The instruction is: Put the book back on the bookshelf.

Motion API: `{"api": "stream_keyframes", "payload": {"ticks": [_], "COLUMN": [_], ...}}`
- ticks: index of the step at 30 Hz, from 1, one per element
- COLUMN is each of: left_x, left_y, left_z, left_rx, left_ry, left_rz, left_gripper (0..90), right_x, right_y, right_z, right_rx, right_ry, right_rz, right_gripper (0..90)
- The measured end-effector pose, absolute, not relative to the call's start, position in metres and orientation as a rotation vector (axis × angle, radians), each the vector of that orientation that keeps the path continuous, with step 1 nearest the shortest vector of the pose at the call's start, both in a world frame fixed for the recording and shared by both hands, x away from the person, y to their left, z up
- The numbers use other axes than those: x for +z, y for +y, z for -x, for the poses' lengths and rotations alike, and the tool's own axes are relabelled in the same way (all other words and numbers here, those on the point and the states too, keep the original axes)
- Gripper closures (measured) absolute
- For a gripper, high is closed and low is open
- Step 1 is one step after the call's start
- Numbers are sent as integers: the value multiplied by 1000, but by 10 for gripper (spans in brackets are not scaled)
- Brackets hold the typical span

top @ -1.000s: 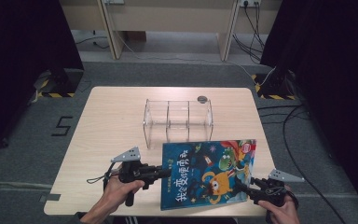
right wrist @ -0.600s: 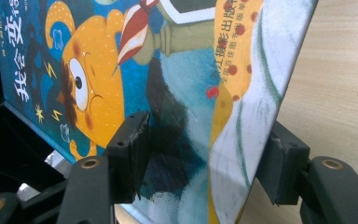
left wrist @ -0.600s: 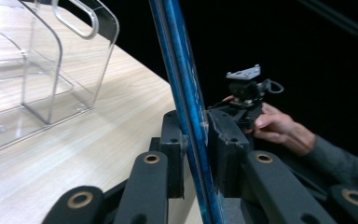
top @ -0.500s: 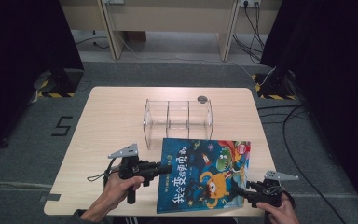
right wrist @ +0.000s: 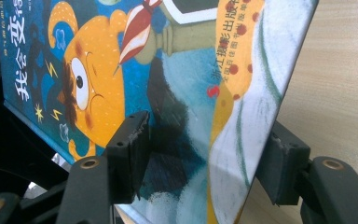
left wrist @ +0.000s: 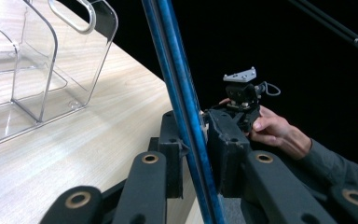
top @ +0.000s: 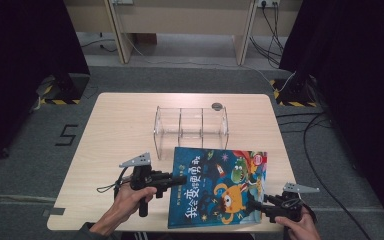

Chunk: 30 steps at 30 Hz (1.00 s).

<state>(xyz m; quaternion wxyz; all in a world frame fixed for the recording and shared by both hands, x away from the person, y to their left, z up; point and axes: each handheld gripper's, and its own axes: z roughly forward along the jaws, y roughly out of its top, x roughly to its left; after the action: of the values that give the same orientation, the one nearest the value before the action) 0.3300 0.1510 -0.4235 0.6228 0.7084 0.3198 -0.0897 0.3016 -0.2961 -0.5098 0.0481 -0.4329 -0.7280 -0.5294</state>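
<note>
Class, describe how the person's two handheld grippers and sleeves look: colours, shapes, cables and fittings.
Both the left gripper and the right gripper are black, each topped by a grey three-cornered plate. Brass-coloured pivot rings mark the jaw links. A dark cable trails from the left one. The sleeves are dark grey-green.

Left gripper point(top: 179, 179): level, jaws clamped, hand point(top: 130, 200) beneath. Right gripper point(top: 256, 205): level, jaws parted, hand point(top: 300, 227) at table's near edge

The clear plastic organizer point(top: 191, 126) stands mid-desk, just beyond the far edge of the picture book point(top: 219, 187), leaving a narrow gap there. A small dark disc point(top: 216, 105) lies just behind the organizer. Left of both, the desk point(top: 115, 130) is bare from near edge to far; a narrower bare strip runs on the right.
</note>
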Motion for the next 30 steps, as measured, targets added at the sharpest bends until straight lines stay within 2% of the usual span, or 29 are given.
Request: {"api": "stream_keyframes", "payload": {"ticks": [4,11,14,25,30], "left_x": [-421,-422,-422,-416,-413], "left_y": [149,149,149,146,144], "left_z": [-327,-329,-329,-330,-330], "left_rx": [-195,-224,-224,-211,-207], "left_ry": [787,881,910,956,973], "left_rz": [-1616,-1611,-1614,-1634,-1635], "left_gripper": [765,764,760,746,744], "right_x": [-510,-505,-498,-469,-470], "right_y": [-296,-289,-290,-228,-202], "right_z": [-301,-296,-290,-205,-188], "right_rx": [-1614,-1528,-1535,-1663,-1712], "right_ry": [-2216,-2347,-2451,-2928,-2989], "right_rz": [1335,1443,1534,1355,1234], "right_gripper": [404,279,262,251,251]}}
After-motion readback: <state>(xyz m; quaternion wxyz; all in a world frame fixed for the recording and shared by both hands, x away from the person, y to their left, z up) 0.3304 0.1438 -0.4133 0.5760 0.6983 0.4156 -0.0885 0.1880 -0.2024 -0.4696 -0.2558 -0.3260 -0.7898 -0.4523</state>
